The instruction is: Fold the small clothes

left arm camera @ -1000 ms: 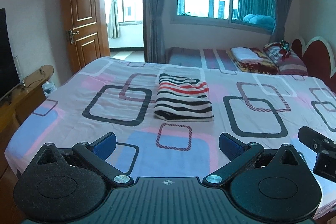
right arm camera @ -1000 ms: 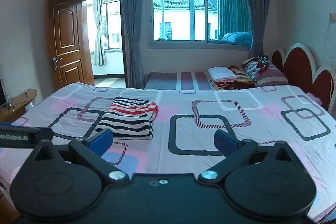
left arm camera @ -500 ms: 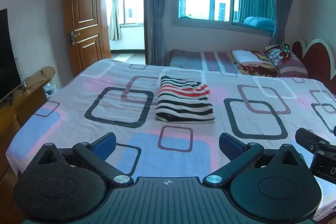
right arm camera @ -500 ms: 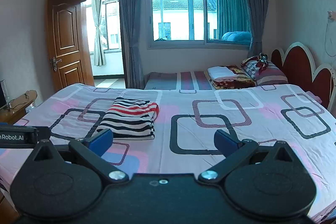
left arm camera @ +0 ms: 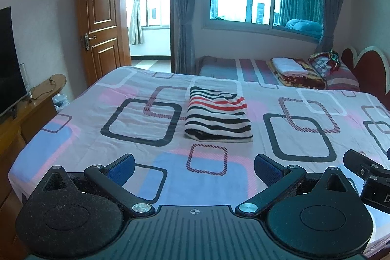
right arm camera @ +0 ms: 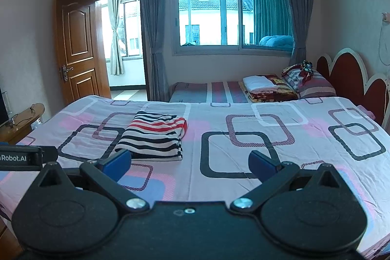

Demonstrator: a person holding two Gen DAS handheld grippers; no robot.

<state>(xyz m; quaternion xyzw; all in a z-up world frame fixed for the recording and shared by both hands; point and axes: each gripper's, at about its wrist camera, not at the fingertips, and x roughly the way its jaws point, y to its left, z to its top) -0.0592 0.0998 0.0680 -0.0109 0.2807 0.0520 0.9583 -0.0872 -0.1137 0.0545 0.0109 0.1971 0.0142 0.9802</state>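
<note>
A black, white and red striped garment (left arm camera: 217, 115) (right arm camera: 154, 135) lies folded into a neat rectangle on the patterned bed sheet (left arm camera: 146, 123) (right arm camera: 243, 162). My left gripper (left arm camera: 193, 166) hangs open above the near part of the bed, well short of the garment, with nothing between its blue pads. In the right wrist view my right gripper (right arm camera: 189, 161) is open too and holds nothing; the garment lies ahead and to its left. The body of each gripper shows at the edge of the other's view.
A wooden TV stand (left arm camera: 29, 109) with a screen runs along the left bed edge. Beyond the bed lies a second bed (right arm camera: 219, 91) with folded blankets and pillows. A red headboard (right arm camera: 348, 79) stands at the right; an open wooden door (left arm camera: 102, 18) at the far left.
Both grippers have drawn back slightly from the bed and tilted a little upward. The folded garment has not moved, and both grippers stay open.
</note>
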